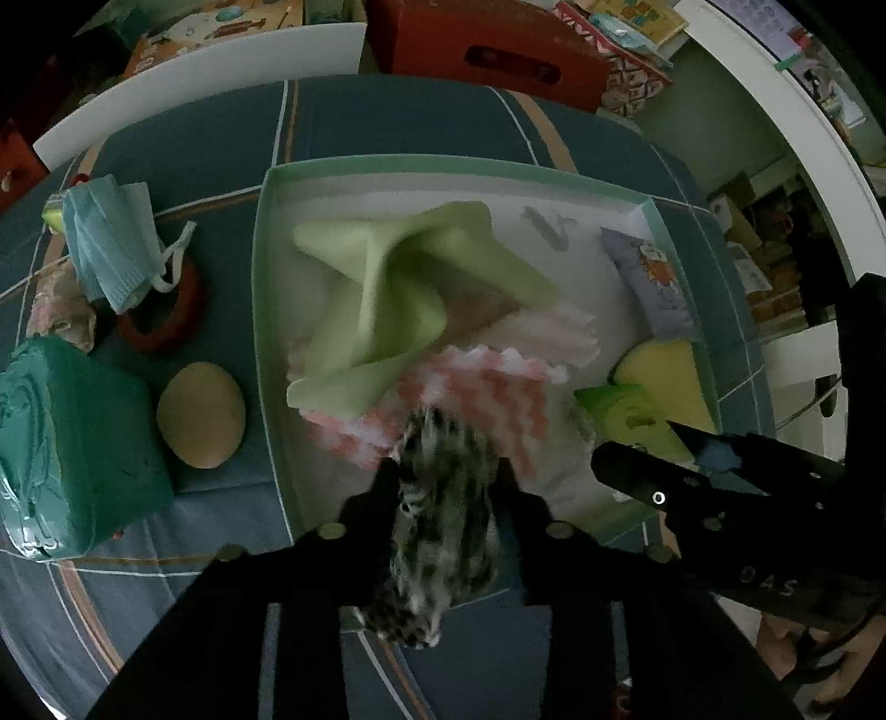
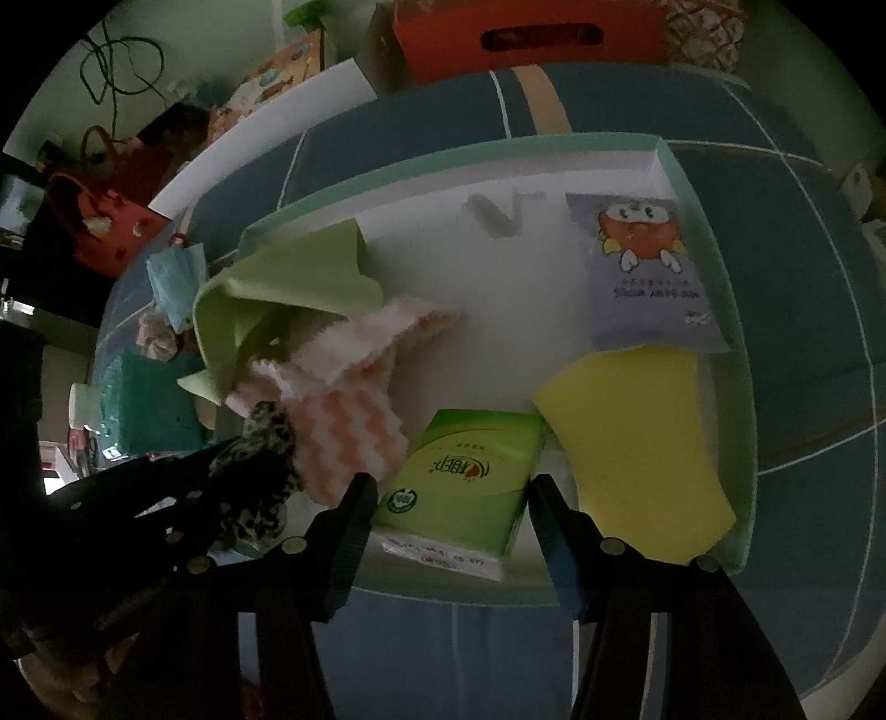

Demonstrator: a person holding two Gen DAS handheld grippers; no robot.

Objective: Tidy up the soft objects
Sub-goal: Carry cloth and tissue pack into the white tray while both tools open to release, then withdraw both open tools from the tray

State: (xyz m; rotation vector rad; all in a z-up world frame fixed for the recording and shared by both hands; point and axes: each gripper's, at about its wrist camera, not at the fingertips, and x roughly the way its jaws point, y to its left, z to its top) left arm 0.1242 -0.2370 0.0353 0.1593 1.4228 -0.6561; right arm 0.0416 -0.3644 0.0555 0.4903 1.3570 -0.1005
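Note:
A shallow teal-rimmed box (image 1: 264, 288) (image 2: 739, 399) lies on the blue checked cover. Over its near edge my left gripper (image 1: 448, 479) is shut on a fuzzy leopard-print scrunchie (image 1: 443, 509) (image 2: 260, 459), which fills the gap between the fingers. My right gripper (image 2: 451, 487) is shut on a green tissue pack (image 2: 470, 476) (image 1: 626, 410), low inside the box's near side. Inside the box lie a light green cloth (image 1: 398, 288) (image 2: 266, 299), a pink zigzag cloth (image 1: 487, 393) (image 2: 343, 432), a yellow sponge (image 2: 637, 443) and a lilac tissue pack (image 2: 642, 266).
Left of the box lie blue face masks (image 1: 111, 238), a red ring (image 1: 166, 327), a tan egg-shaped thing (image 1: 200, 415), a teal block (image 1: 72, 443) and a floral cloth (image 1: 61, 310). A red crate (image 1: 487, 50) and a white board (image 1: 194, 83) stand behind.

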